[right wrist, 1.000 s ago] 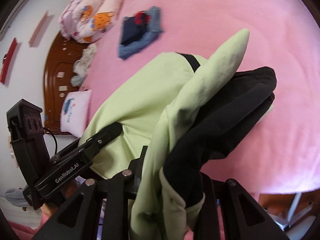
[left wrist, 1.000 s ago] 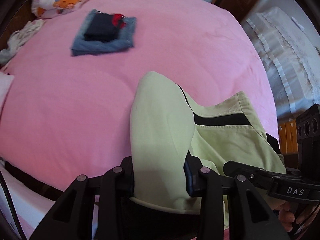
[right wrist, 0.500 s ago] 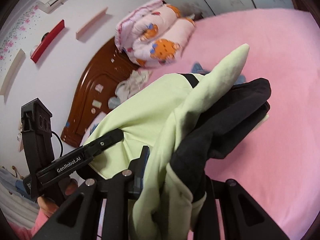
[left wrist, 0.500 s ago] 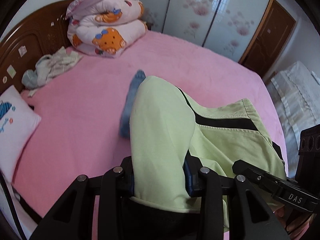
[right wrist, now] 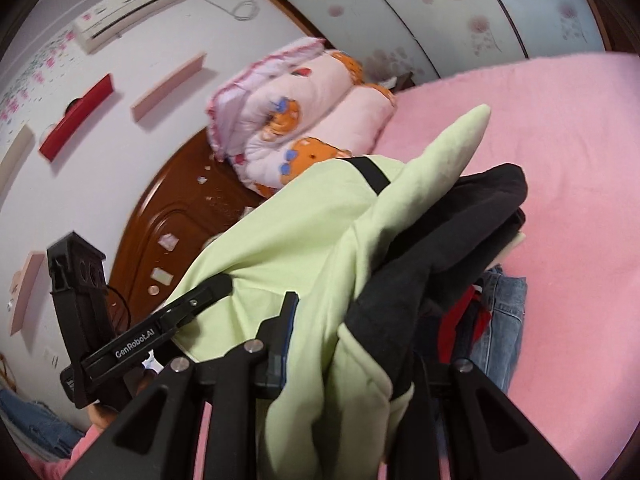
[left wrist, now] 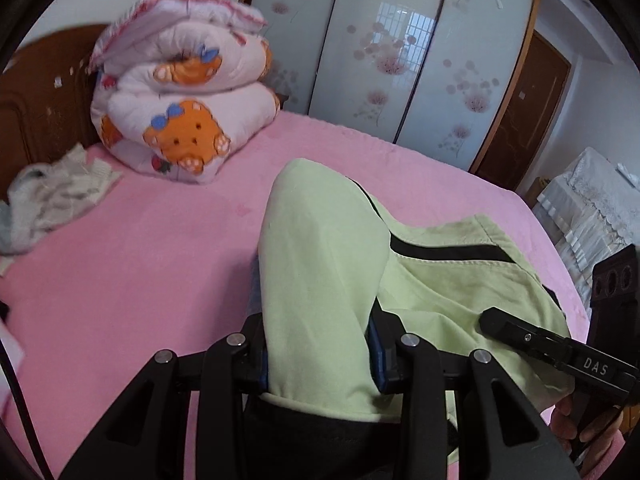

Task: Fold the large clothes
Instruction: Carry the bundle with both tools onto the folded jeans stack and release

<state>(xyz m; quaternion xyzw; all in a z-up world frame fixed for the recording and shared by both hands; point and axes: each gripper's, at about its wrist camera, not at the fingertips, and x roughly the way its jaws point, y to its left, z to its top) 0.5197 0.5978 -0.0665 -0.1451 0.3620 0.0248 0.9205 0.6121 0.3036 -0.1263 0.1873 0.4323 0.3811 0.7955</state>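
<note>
We hold the green garment [left wrist: 320,264] stretched between both hand-held grippers, left [left wrist: 316,354] and right [right wrist: 348,354] each clenched on it, above the folded jeans [right wrist: 500,320] on the bed [left wrist: 140,264].

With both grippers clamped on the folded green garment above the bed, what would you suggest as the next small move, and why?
I would probably lower it onto the stack of folded clothes just under the right gripper. The green garment is bunched and clamped in the left gripper too, off the pink bed, so it looks folded and ready to be set down.
</note>
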